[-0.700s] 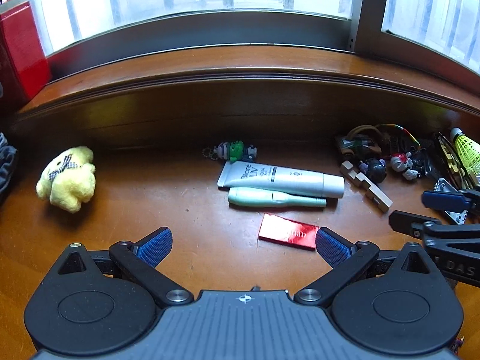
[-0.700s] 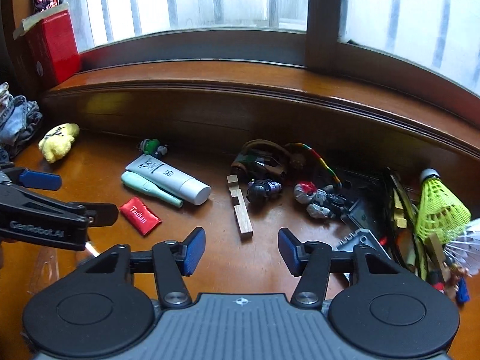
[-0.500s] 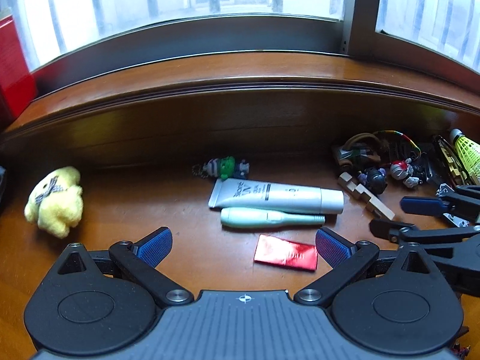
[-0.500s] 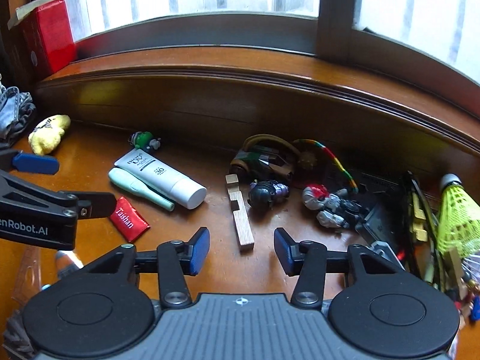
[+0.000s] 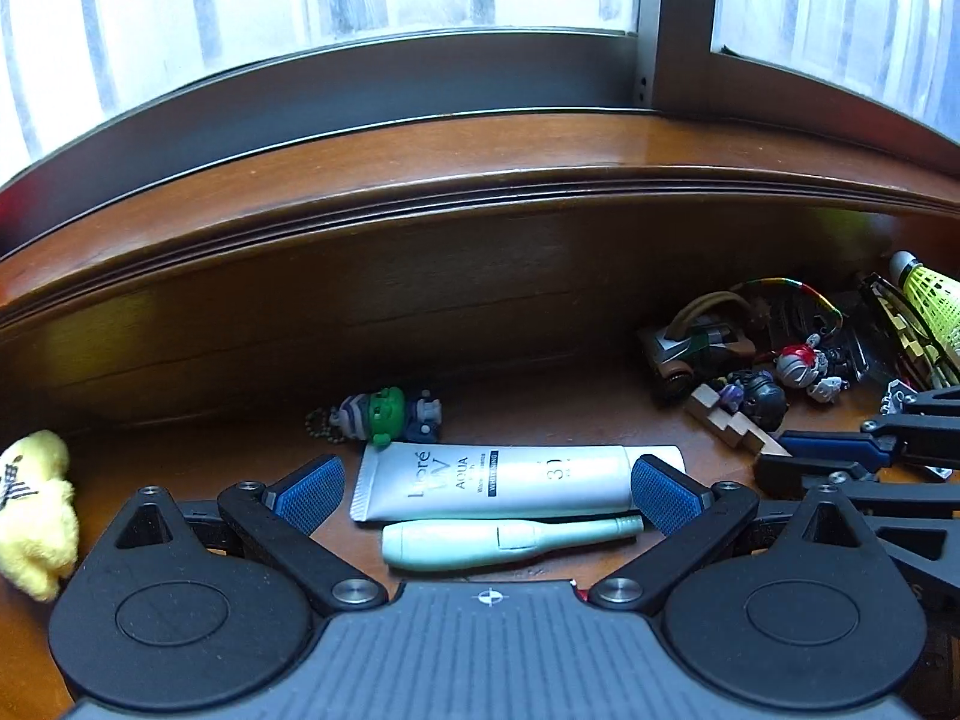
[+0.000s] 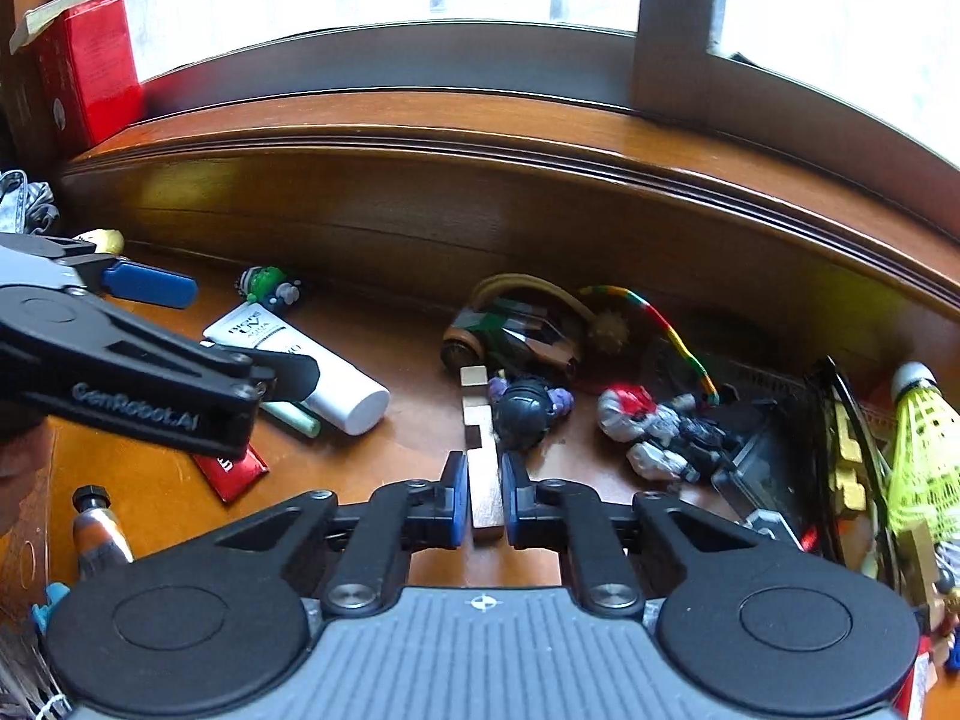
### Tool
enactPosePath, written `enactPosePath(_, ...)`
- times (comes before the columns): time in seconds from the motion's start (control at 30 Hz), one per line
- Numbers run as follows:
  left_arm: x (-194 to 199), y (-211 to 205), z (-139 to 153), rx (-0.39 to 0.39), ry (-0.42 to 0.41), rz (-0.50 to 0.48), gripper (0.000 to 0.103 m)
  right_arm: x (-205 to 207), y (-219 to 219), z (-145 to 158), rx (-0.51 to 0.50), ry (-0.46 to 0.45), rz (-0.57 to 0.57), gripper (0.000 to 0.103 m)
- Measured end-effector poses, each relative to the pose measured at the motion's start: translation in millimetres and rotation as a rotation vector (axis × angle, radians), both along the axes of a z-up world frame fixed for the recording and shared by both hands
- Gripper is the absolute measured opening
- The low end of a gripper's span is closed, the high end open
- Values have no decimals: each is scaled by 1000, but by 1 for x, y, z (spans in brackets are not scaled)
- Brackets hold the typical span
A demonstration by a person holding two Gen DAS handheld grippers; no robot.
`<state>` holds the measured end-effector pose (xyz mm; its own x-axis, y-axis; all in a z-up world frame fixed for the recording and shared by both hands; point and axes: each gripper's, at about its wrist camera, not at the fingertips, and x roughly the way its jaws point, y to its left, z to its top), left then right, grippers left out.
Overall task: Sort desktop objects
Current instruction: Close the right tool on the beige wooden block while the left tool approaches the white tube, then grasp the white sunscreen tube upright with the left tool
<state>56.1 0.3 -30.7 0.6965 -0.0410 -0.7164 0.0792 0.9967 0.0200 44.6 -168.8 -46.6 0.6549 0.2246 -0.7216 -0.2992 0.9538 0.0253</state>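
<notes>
My left gripper is open, its fingers on either side of a white sunscreen tube and a mint-green pen-shaped device lying on the wooden desk. My right gripper is shut on the near end of a stepped wooden block, which lies on the desk. The block also shows in the left wrist view, beside the right gripper's fingers. The left gripper shows in the right wrist view over the tube.
A green keychain figure, a yellow plush, a toy car, a dark round figure, a red-white figure, a yellow shuttlecock, a red packet, a small tube and a red box on the sill.
My left gripper moved forward over the tube and pen; the red packet passed under it. My right gripper moved forward and closed on the wooden block.
</notes>
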Motion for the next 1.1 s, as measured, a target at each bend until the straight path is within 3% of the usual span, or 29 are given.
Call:
enactPosePath(0.1,1,2,-4,-28,2,-13,103,-3,-2,0,-2,3,1,13)
enactPosePath(0.43,2,-4,-14,1,18,-98,103,-3,1,1,-1,1,13,21)
enactPosePath(0.57,-6,-11,-17,48,4,-122,103,-1,1,1,-2,-2,6,15)
enactPosePath(0.73,-16,-8,-14,17,7,-135,103,-3,-2,2,-4,7,4,12)
enactPosePath(0.93,-28,-34,-10,5,35,-296,101,-17,-14,4,-5,23,-8,12)
enactPosePath(1.1,-49,-51,-2,15,31,-320,101,-28,-29,5,2,36,-44,12)
